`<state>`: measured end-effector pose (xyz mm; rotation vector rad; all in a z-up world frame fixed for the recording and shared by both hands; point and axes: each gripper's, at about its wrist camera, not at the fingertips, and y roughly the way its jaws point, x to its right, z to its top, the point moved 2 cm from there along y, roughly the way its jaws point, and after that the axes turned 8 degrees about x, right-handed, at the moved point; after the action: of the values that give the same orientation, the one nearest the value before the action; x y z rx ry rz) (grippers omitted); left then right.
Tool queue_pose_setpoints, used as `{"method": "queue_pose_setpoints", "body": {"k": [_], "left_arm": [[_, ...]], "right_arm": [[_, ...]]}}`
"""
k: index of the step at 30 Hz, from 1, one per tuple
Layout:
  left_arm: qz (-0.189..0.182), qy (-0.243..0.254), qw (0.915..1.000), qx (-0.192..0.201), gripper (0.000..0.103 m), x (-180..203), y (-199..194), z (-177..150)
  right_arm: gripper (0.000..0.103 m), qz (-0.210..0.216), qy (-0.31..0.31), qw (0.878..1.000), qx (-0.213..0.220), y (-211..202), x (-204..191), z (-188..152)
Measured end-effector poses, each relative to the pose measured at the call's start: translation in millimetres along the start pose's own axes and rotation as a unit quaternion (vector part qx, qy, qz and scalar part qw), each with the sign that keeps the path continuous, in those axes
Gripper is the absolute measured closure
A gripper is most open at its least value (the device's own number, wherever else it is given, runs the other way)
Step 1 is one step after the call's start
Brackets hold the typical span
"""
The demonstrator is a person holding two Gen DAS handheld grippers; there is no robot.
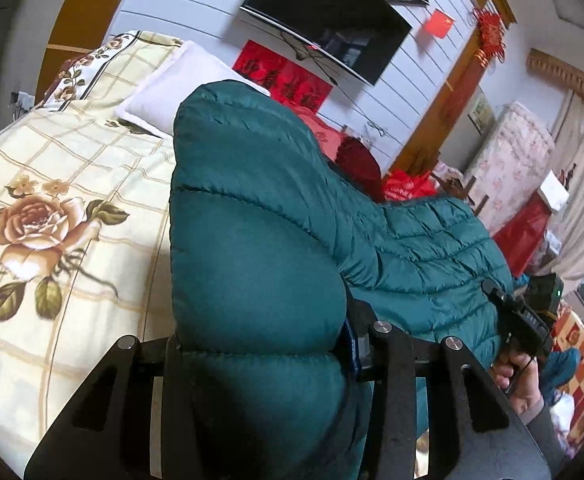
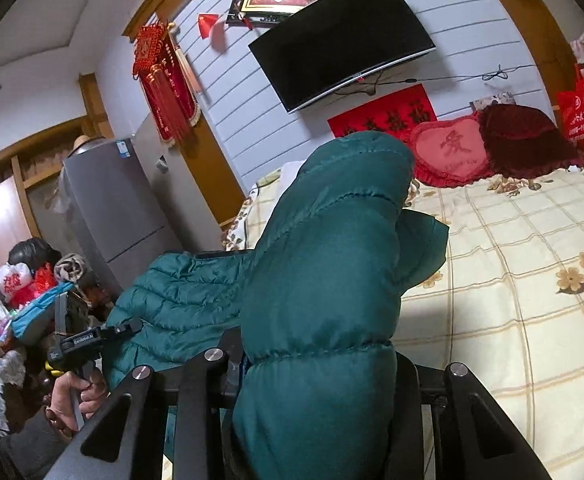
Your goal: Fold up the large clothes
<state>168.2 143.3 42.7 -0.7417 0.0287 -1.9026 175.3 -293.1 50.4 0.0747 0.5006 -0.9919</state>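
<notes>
A teal quilted puffer jacket [image 1: 252,200] hangs lifted above the floral bedspread [image 1: 52,152]. My left gripper [image 1: 268,344] is shut on a thick padded fold of it, which bulges up between the black fingers. The jacket stretches right to my right gripper [image 1: 495,292], held in a hand [image 1: 519,376]. In the right wrist view the jacket [image 2: 331,248] rises the same way from my right gripper [image 2: 319,360], which is shut on it. Off to the left, the left gripper [image 2: 126,326] clamps the garment's other end. The fingertips are hidden by fabric.
The bed [image 2: 511,280] fills the space beyond the jacket. A white pillow [image 1: 172,84], a heart cushion [image 2: 447,152] and a dark red cushion [image 2: 527,136] lie at its far end. A TV [image 2: 343,36] hangs on the wall. A grey fridge [image 2: 120,208] and cluttered bags [image 2: 24,292] stand beside the bed.
</notes>
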Motion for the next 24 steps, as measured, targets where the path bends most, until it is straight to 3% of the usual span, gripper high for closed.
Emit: {"method": "queue_pose_setpoints", "body": {"k": [4, 10, 17, 21, 23, 24], "left_arm": [[0.006, 0.009, 0.9998, -0.015, 0.064, 12, -23, -20], [0.013, 0.006, 0.9991, -0.039, 0.064, 16, -45, -60], [0.04, 0.002, 0.9972, -0.063, 0.063, 1, -41, -109], [0.06, -0.023, 0.9946, -0.081, 0.038, -20, -31, -128], [0.059, -0.053, 0.9928, -0.09, 0.03, -30, -30, -132], [0.056, -0.072, 0.9913, -0.096, 0.03, -35, -30, -133]], "right_arm": [[0.069, -0.004, 0.003, 1.0, -0.021, -25, -13, -7], [0.069, -0.022, 0.01, 0.998, -0.052, -54, -21, -45], [0.068, -0.035, 0.049, 0.994, -0.087, -64, 2, -101], [0.058, -0.044, 0.108, 0.987, -0.108, -58, 33, -123], [0.04, -0.06, 0.15, 0.98, -0.116, -58, 48, -130], [0.037, -0.061, 0.172, 0.976, -0.116, -60, 53, -133]]}}
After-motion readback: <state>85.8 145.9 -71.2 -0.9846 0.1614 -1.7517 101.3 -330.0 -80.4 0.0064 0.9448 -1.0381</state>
